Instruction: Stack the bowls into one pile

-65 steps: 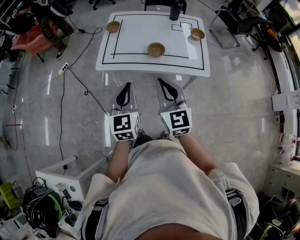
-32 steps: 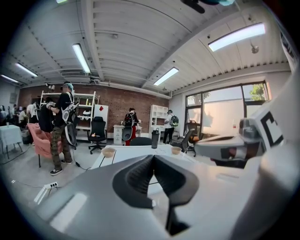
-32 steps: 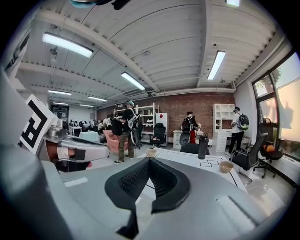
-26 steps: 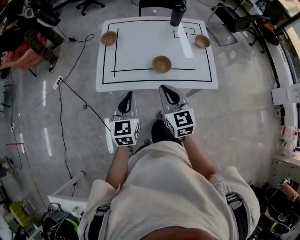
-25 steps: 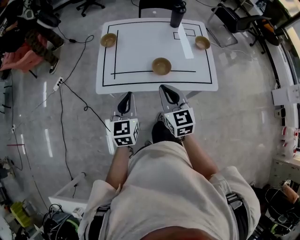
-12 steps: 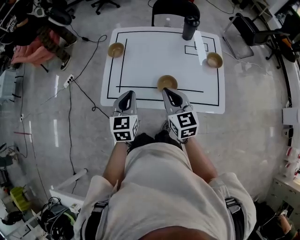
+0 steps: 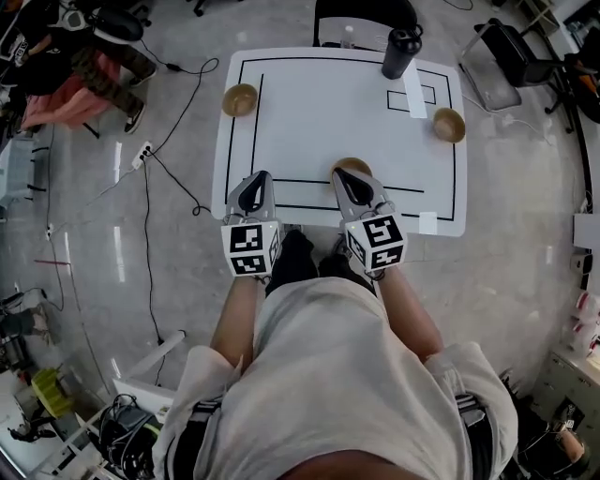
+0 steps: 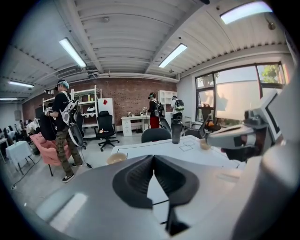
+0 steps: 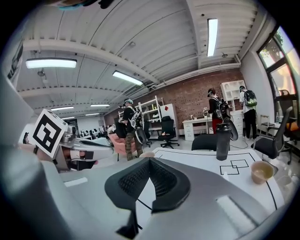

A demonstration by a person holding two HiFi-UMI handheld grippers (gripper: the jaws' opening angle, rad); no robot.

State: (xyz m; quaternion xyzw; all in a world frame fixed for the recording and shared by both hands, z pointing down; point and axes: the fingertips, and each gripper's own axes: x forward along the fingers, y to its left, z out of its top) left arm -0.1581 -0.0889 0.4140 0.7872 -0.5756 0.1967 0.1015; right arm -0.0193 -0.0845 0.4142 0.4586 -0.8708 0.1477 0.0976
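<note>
Three tan round wooden bowls stand well apart on the white rectangular table (image 7: 328,103) with black lines: the left bowl (image 7: 240,98) near its far left corner, the right bowl (image 7: 449,124) by its right edge, the middle bowl (image 7: 352,166) near its near edge. Over that near edge the right gripper (image 7: 346,178) points at the middle bowl and the left gripper (image 7: 257,181) hangs beside it, each with jaws pressed together on nothing. A black cylindrical bottle (image 7: 400,40) stands at the table's far edge.

Three bowls are sitting on one bench (image 7: 319,112): a far-left bowl (image 7: 240,98), a right bowl (image 7: 449,124) and a near bowl (image 7: 351,168), the last partly covered. One dark bottle (image 7: 398,41) is standing at the far edge. Two tools are hovering over the near edge, a left hand-held gripper (image 7: 255,180) and a right hand-held gripper (image 7: 346,178), each carrying one marker cube. One black chair (image 7: 361,11) is standing behind the bench.
</note>
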